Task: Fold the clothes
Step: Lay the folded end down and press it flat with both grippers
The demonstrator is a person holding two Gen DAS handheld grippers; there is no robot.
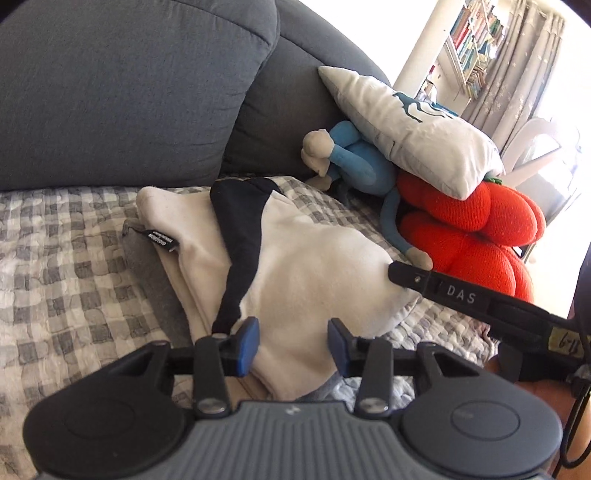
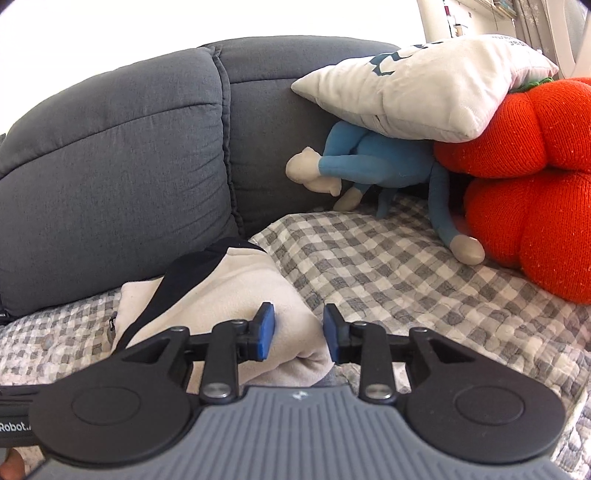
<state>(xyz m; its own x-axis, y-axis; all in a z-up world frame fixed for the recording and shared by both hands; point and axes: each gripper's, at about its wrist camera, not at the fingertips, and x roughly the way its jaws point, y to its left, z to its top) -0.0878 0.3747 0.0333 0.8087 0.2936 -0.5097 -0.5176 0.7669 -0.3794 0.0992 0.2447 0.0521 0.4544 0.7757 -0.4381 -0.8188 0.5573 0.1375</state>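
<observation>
Folded garment [image 1: 303, 258] on quilt [image 1: 66, 236], pillow [image 1: 413, 129] atop toys [image 1: 476, 221] rightward

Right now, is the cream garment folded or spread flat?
Folded: the cream garment lies doubled in layers, stacked edges showing on the checked cover.

The small print on the black tag [image 1: 162, 240] of the cream garment [image 1: 303, 266] is too small to read. A grey cloth [image 1: 147, 266] lies under that garment, so only its left edge shows. The blue toy [image 2: 388, 162] has its upper part hidden under the white pillow [image 2: 413, 85], and the print on that pillow is cut off by the top edge in the right wrist view. The red cushion [image 2: 524, 184] runs out of the right edge there. Whether the pads of the left gripper [image 1: 293, 341] press the cream cloth between them cannot be told. The books [image 1: 476, 33] are too small to read.
</observation>
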